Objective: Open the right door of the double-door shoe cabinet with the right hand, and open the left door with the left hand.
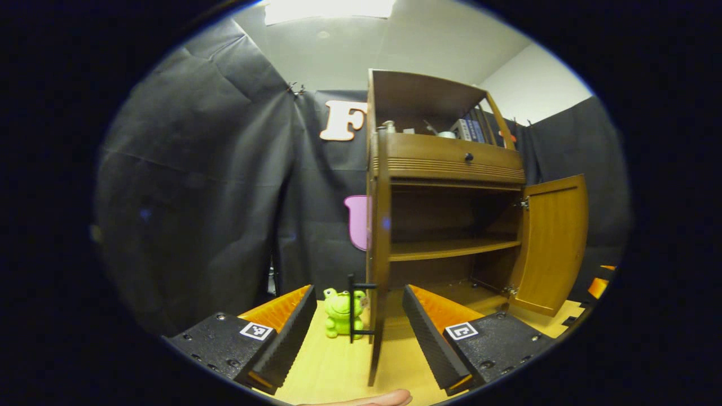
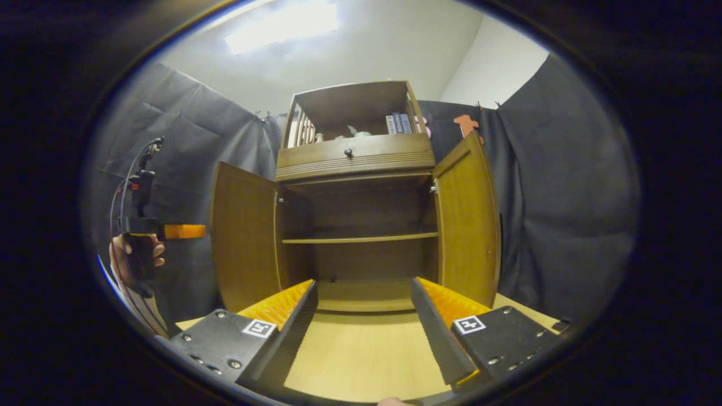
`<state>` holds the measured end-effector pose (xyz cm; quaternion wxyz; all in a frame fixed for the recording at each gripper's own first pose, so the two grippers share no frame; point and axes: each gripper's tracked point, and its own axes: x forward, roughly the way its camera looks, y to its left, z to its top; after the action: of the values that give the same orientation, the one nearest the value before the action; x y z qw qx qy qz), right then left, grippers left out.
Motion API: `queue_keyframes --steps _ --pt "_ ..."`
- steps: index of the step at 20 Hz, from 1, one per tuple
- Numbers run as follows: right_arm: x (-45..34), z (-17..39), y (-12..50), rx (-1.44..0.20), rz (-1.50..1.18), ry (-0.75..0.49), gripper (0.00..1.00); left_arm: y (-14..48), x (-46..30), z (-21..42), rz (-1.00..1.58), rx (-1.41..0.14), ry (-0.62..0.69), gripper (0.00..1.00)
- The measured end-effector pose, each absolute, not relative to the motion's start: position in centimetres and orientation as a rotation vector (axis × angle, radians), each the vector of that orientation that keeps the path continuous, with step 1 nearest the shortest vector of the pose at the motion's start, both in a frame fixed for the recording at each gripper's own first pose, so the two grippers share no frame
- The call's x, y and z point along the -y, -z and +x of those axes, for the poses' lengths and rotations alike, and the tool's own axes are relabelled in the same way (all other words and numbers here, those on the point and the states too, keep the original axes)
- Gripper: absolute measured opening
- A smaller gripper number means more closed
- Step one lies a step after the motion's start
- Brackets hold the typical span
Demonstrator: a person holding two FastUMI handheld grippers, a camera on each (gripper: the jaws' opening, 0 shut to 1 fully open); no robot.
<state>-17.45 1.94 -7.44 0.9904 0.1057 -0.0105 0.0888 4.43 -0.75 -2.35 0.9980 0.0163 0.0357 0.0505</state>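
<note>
The booth is hung with black cloth, and a pale wooden surface (image 2: 361,349) carries the shoe cabinet (image 2: 355,163) at its far side. In the right gripper view the cabinet sits at twelve o'clock with both doors swung out: the left door (image 2: 245,237) stands open at ten o'clock and the right door (image 2: 468,225) at two o'clock, exposing a bare inner shelf (image 2: 361,239).

In the left gripper view the left door is seen edge-on at six o'clock, its black handle (image 1: 354,309) lying between the spread fingers of the left gripper (image 1: 356,332) with clear gaps on both sides. The jaws are apart and hold nothing. A green frog toy (image 1: 340,312) sits on the surface just beside the handle, at seven o'clock.

The right gripper (image 2: 364,332) also has its jaws apart and empty, well clear of the right door. The left gripper and the hand (image 2: 135,256) holding it appear at nine o'clock in this view.

Judgement: both doors appear fully opened, so the task looks complete or in its closing step. The next move calls only for drawing the left gripper straight back off the handle without catching it or nudging the frog toy.
</note>
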Motion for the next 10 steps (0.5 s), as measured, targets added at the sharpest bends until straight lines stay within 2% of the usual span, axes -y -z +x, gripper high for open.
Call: queue_keyframes --steps 1,2,3,10 --pt "-1.8 -17.3 7.1 0.022 0.221 -0.173 0.98 1.8 2.2 4.6 0.026 -0.057 -0.079 0.93" --pt "-1.6 -17.2 6.6 0.026 0.225 -0.163 0.94 1.1 3.5 4.7 0.027 -0.039 -0.058 0.93" --pt "-1.1 -16.8 6.4 0.025 0.222 -0.145 0.98 0.7 4.5 5.0 0.029 -0.026 -0.044 0.93" --pt "0.1 -14.7 3.9 0.060 0.172 -0.078 0.98 0.3 11.3 7.7 -0.015 0.007 0.030 0.92"
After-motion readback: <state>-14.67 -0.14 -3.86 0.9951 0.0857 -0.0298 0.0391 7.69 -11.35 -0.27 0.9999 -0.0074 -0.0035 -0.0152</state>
